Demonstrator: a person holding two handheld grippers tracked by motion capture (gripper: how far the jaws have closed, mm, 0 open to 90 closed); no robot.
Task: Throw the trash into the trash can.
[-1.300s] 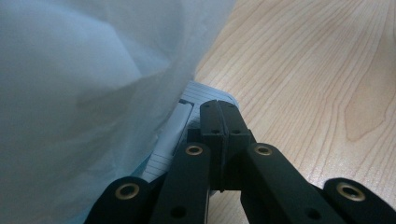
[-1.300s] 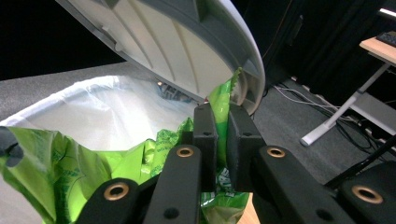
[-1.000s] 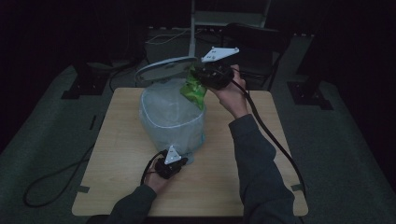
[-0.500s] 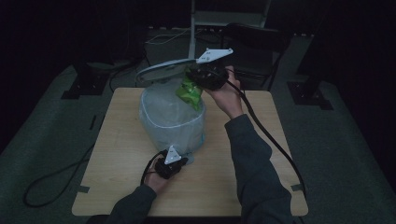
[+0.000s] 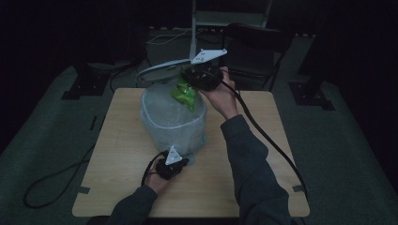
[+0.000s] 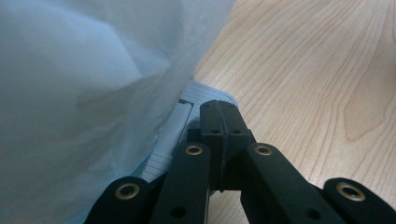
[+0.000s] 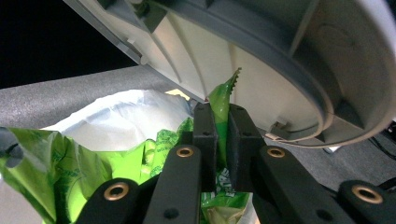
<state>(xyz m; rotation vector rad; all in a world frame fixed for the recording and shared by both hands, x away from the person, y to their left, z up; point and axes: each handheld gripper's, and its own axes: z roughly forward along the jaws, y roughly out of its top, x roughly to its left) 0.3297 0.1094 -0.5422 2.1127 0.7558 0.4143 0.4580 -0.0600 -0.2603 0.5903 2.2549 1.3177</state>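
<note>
Between the earlier high views and this one, the right gripper [image 5: 199, 78] has carried its green wrapper [image 5: 184, 95] slightly toward the worktop's left far corner, under the raised bin lid [image 5: 162, 68]. Its fingers [image 7: 205, 135] are clamped on the wrapper's serrated corner, above the white bag-lined bin [image 5: 171, 122] at the worktop's far middle. The left gripper [image 5: 180, 161], fingers together, presses the bin's pedal [image 6: 187, 105]. The drop looks near.
</note>
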